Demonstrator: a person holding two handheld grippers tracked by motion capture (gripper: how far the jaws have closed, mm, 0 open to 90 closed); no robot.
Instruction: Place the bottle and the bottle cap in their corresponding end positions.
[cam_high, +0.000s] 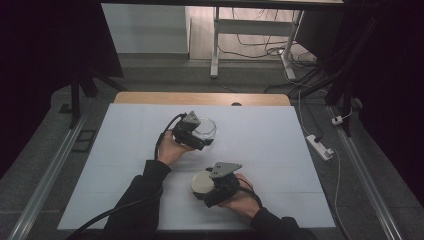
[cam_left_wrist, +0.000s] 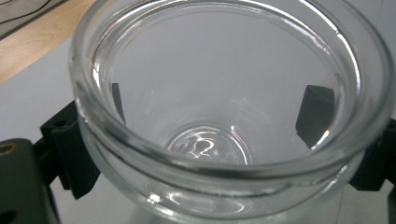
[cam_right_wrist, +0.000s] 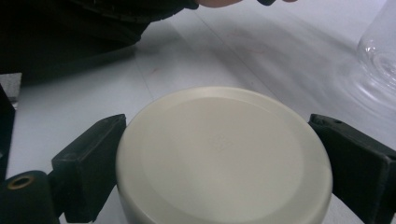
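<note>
Your left hand (cam_high: 170, 146) reaches forward over the white table (cam_high: 280, 145), its left claw (cam_high: 202, 139) clamped on the clear glass jar (cam_high: 206, 127), jaws pressed to the outside of the wall. Your right hand (cam_high: 243, 201) sits nearer you than the jar, and the right claw (cam_high: 201, 186) grips the cream lid (cam_high: 201, 182) by its edge. The left gripper view looks down the empty jar (cam_left_wrist: 205, 144) to its ridged base; the right gripper view shows the lid's (cam_right_wrist: 224, 154) smooth, matte top.
</note>
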